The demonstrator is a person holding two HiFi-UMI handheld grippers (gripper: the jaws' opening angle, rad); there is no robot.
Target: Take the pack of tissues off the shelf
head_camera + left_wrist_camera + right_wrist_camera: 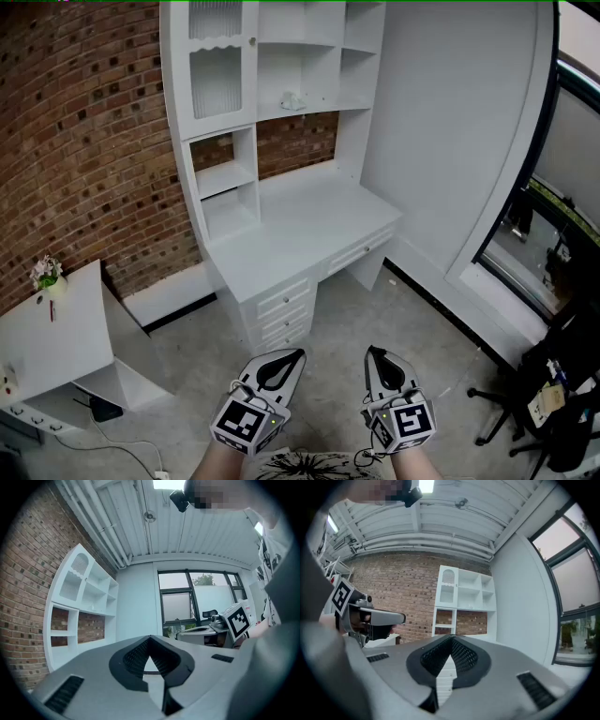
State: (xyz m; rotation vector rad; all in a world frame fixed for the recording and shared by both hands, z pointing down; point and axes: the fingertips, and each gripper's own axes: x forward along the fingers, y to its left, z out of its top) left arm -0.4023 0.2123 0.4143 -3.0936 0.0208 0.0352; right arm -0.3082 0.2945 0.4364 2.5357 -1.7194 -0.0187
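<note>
A small pale pack of tissues (292, 100) lies on a middle shelf of the white desk-and-shelf unit (281, 141) against the brick wall. Both grippers are held low in front of me, far from the shelf. My left gripper (284, 357) is shut with nothing in it, its tips meeting. My right gripper (376, 354) is also shut and empty. In the left gripper view the left gripper (150, 639) points past the shelf unit (82, 606) toward the windows. In the right gripper view the right gripper (451, 639) points at the shelf unit (464, 604), where the tissues are too small to make out.
A white side table (56, 337) with a small potted flower (45, 273) stands at the left. Cables lie on the grey floor (375, 319) near it. An office chair and dark gear (553, 394) crowd the right edge below the window. The desk top (300, 234) is bare.
</note>
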